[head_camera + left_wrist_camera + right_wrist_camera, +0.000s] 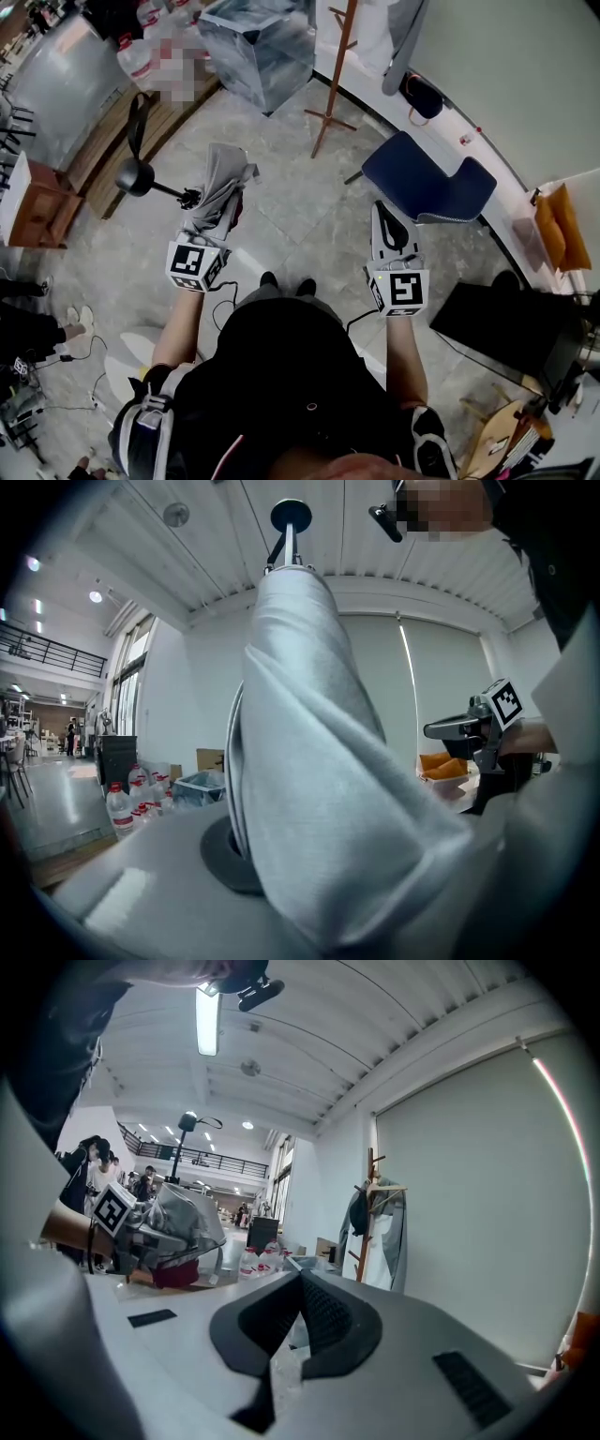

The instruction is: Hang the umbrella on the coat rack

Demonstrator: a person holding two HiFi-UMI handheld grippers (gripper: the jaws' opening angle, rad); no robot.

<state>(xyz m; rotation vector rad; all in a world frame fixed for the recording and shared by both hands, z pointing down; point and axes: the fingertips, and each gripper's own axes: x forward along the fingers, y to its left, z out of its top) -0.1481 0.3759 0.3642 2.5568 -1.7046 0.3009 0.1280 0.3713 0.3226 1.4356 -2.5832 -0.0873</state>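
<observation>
Plainly, the umbrella (223, 187) is nowhere near its peg: it sits in the left gripper (208, 232), on the near left of the scene, just in front of the person. In the left gripper view the folded grey canopy (309, 761) fills the space where the jaws meet, and the jaws are clamped on that bundled fabric.

Its long axis runs roughly upright. A thin shaft (167, 189) rises out of the cloth and ends in a round black knob (291, 516), so the knob end points up toward the ceiling. From the head view that knob (136, 176) lies to the left of the cloth, with a dark strap (139, 117) trailing from it. The grey folds hang below and spill over the tongs.

The right gripper (392, 230) is level with the left one, on the near right and well apart from it. In its own view the black pads (323, 1312) meet at the tips with nothing between them.

The wooden coat rack (336, 75) stands far off, a little right of centre. It is well apart from the umbrella. Seen from the right gripper view, the rack (373, 1213) already carries pale and dark garments. A blue chair (427, 183) sits between it and the right gripper.
</observation>
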